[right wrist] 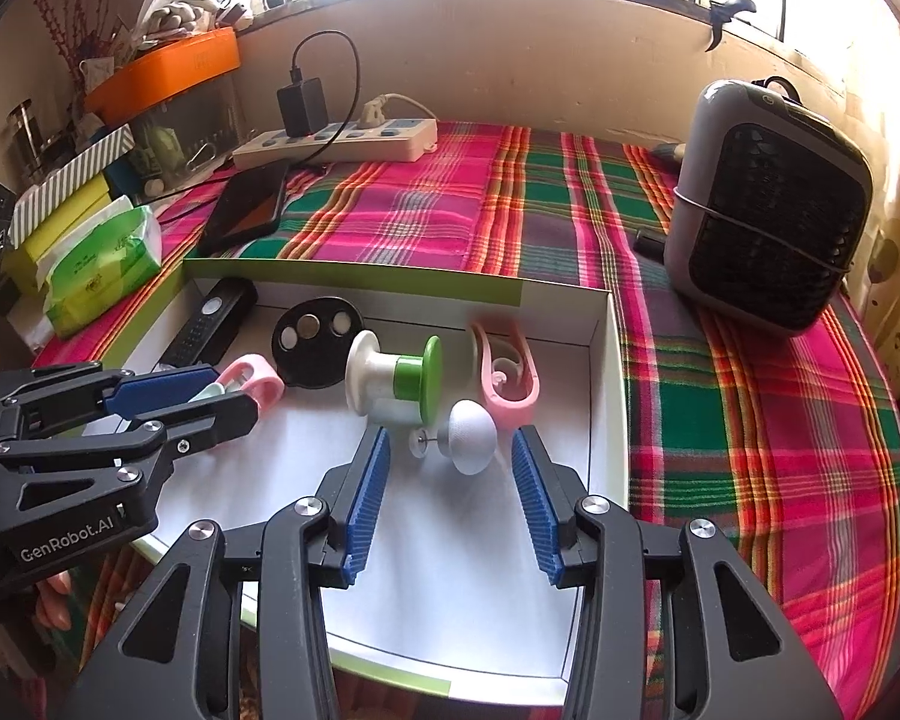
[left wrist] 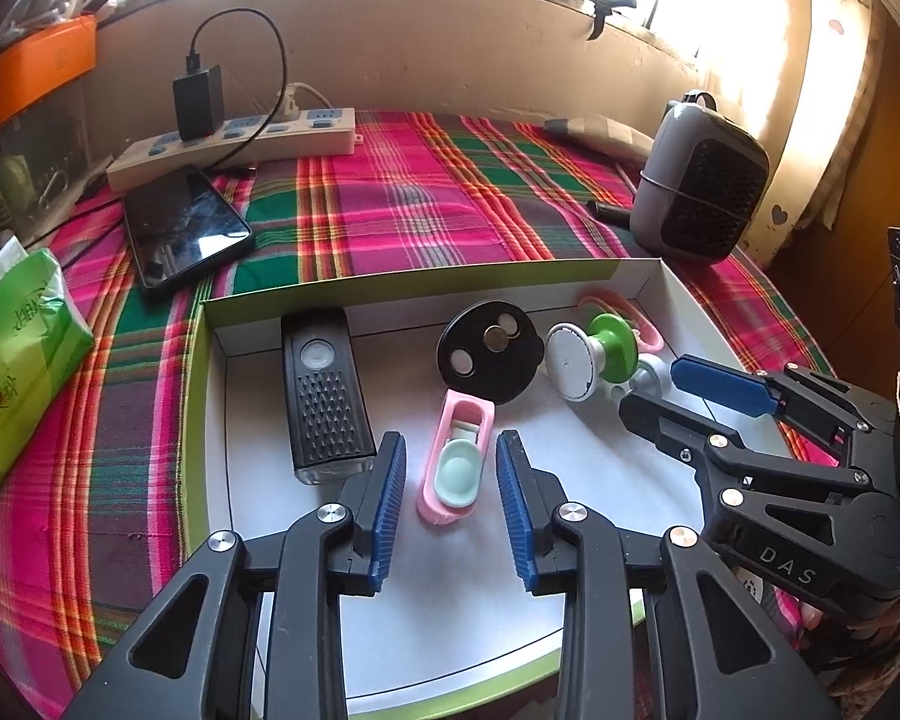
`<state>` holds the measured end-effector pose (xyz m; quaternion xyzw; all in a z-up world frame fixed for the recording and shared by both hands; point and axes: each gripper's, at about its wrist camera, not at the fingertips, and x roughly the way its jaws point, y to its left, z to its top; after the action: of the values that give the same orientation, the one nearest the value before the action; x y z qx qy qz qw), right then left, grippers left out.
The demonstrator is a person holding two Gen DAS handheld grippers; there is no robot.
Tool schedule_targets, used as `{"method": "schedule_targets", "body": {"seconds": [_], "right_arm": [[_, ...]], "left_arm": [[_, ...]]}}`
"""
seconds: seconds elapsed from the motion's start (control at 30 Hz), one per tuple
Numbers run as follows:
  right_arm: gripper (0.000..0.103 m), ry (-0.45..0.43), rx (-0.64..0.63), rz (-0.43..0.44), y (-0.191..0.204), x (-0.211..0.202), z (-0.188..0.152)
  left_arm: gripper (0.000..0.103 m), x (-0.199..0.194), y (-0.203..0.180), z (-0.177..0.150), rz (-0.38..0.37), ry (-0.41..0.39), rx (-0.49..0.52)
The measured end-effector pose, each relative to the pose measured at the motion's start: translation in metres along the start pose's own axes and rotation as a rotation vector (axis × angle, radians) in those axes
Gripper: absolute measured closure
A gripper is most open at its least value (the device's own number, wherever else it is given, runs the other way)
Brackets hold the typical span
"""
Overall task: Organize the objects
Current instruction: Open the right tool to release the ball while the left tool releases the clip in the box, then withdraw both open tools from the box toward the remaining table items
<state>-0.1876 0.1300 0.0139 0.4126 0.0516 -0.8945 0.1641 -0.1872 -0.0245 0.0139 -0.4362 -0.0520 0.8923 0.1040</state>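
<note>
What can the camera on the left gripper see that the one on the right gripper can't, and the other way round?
Only the left wrist view shows the pink toy tub whole, lying between the left gripper and its open jaws.

Only the right wrist view shows the striped box and the white knob whole, in front of the right gripper, also open.

Both show the white tray, black disc, green-and-white spool, black light, phone, power strip and grey fan.

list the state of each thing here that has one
left gripper: open, straddling the pink case
right gripper: open, around the grey knob
pink case: lying flat, lid open
grey knob: on its side
phone: screen dark
black charger: plugged into power strip
</note>
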Motion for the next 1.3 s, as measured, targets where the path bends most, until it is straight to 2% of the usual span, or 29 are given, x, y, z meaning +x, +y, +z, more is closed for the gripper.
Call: {"method": "schedule_targets", "body": {"seconds": [0.5, 0.63, 0.87, 0.97, 1.17, 1.3], "right_arm": [[0.058, -0.035, 0.022, 0.009, 0.003, -0.019, -0.005], [0.057, -0.045, 0.033, 0.014, 0.004, -0.026, -0.009], [0.057, -0.074, 0.038, 0.022, 0.008, -0.045, -0.017], [0.057, -0.086, 0.046, 0.029, 0.008, -0.053, -0.022], [0.057, -0.107, 0.048, 0.023, 0.010, -0.068, -0.033], [0.057, -0.105, 0.054, 0.020, 0.009, -0.072, -0.040]], "left_arm": [[0.073, -0.031, 0.002, -0.006, 0.019, -0.050, 0.020], [0.073, -0.044, -0.004, -0.014, 0.041, -0.069, 0.034], [0.073, -0.071, 0.015, -0.036, 0.059, -0.093, 0.034], [0.073, -0.063, -0.014, -0.034, 0.073, -0.102, 0.043], [0.073, -0.072, -0.024, -0.045, 0.106, -0.130, 0.070], [0.073, -0.078, -0.022, -0.053, 0.096, -0.131, 0.075]]}}
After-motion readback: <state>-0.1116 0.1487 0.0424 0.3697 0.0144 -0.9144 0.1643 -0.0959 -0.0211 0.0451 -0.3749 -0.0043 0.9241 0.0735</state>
